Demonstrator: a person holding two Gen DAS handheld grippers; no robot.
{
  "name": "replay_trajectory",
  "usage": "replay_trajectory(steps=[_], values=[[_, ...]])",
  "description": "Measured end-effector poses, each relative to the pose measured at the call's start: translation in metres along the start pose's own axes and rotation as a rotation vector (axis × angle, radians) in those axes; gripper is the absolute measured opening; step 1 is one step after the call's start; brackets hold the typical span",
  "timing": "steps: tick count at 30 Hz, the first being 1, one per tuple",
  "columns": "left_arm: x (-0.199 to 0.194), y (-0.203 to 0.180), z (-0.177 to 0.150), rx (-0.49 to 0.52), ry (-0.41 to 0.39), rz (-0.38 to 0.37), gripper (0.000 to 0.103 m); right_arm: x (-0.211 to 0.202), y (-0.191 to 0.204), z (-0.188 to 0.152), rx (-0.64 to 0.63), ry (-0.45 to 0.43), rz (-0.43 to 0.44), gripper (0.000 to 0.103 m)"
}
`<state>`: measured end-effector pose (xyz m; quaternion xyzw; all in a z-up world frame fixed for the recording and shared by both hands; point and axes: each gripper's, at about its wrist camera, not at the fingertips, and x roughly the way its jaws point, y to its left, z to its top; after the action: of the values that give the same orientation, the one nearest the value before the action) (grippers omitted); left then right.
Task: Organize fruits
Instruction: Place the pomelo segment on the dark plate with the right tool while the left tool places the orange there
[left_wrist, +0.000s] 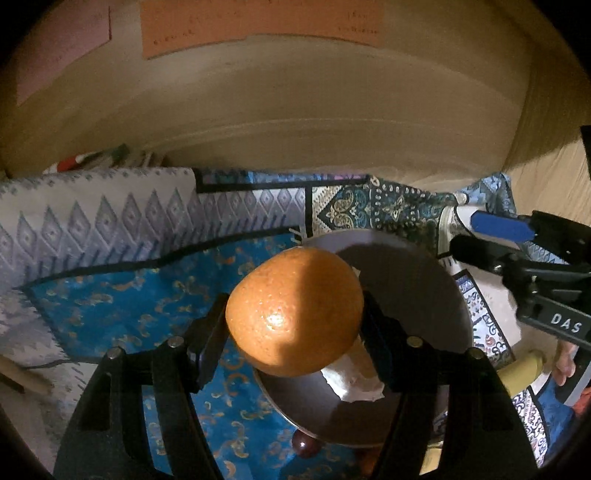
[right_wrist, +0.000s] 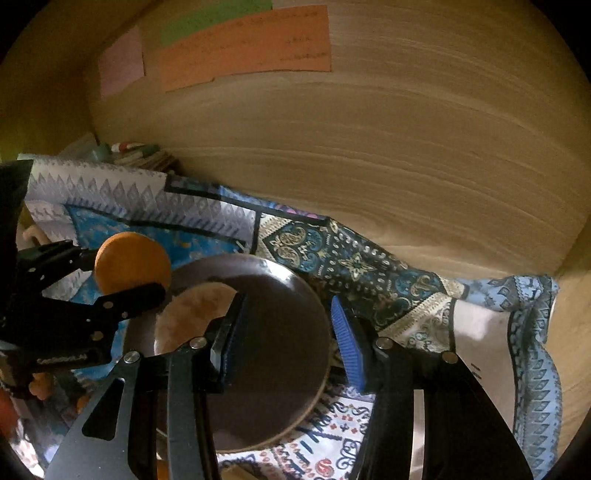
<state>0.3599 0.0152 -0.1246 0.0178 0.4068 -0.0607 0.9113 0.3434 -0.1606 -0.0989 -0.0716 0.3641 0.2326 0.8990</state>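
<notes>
My left gripper (left_wrist: 293, 314) is shut on an orange (left_wrist: 294, 311) and holds it above the near-left rim of a dark round plate (left_wrist: 417, 280). In the right wrist view the orange (right_wrist: 129, 260) hangs at the plate's left edge, held by the left gripper (right_wrist: 129, 269). My right gripper (right_wrist: 286, 332) is open and empty, its blue-padded fingers (right_wrist: 349, 347) over the dark plate (right_wrist: 291, 295). It also shows in the left wrist view (left_wrist: 476, 236) at the right. A small dark red fruit (left_wrist: 304, 445) lies by the plate's near rim.
Patterned blue and grey cloths (left_wrist: 110, 295) cover the table. A wooden wall (right_wrist: 369, 147) with coloured paper notes (right_wrist: 243, 44) stands close behind. Books (right_wrist: 144, 155) lie at the back left. A yellow object (left_wrist: 524, 373) sits at the right.
</notes>
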Motion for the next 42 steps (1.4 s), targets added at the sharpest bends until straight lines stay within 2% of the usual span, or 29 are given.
replay_trajectory(steps=[5, 8, 17, 22, 26, 31, 34, 36, 37, 42], values=[[0.006, 0.000, -0.010, 0.008, 0.040, -0.008, 0.068, -0.009, -0.001, -0.004, -0.004, -0.002, 0.008, 0.043], [0.005, 0.000, -0.016, 0.025, 0.033, 0.012, 0.068, -0.011, 0.003, -0.006, -0.011, -0.009, 0.004, 0.043], [0.000, 0.004, -0.036, 0.018, 0.075, -0.021, 0.068, -0.019, 0.006, -0.014, -0.001, -0.014, 0.021, 0.043], [0.003, -0.003, -0.041, 0.046, 0.067, -0.004, 0.068, -0.022, 0.007, -0.017, 0.001, -0.019, 0.023, 0.043], [0.012, -0.007, -0.039, 0.030, 0.091, -0.046, 0.068, -0.022, 0.006, -0.019, 0.011, -0.018, 0.027, 0.043], [0.015, -0.017, -0.041, 0.092, 0.082, -0.005, 0.068, -0.026, 0.007, -0.020, 0.015, -0.016, 0.024, 0.043], [0.007, -0.018, -0.040, 0.106, 0.060, 0.002, 0.076, -0.028, 0.007, -0.022, 0.019, -0.021, 0.022, 0.044], [-0.007, -0.018, -0.038, 0.110, 0.011, 0.024, 0.091, -0.031, 0.008, -0.023, 0.022, -0.028, 0.017, 0.050], [-0.014, -0.018, -0.037, 0.109, -0.011, 0.030, 0.094, -0.033, 0.008, -0.024, 0.024, -0.033, 0.015, 0.053], [-0.050, -0.015, -0.034, 0.099, -0.087, 0.033, 0.095, -0.047, 0.015, -0.026, 0.031, -0.049, 0.022, 0.055]])
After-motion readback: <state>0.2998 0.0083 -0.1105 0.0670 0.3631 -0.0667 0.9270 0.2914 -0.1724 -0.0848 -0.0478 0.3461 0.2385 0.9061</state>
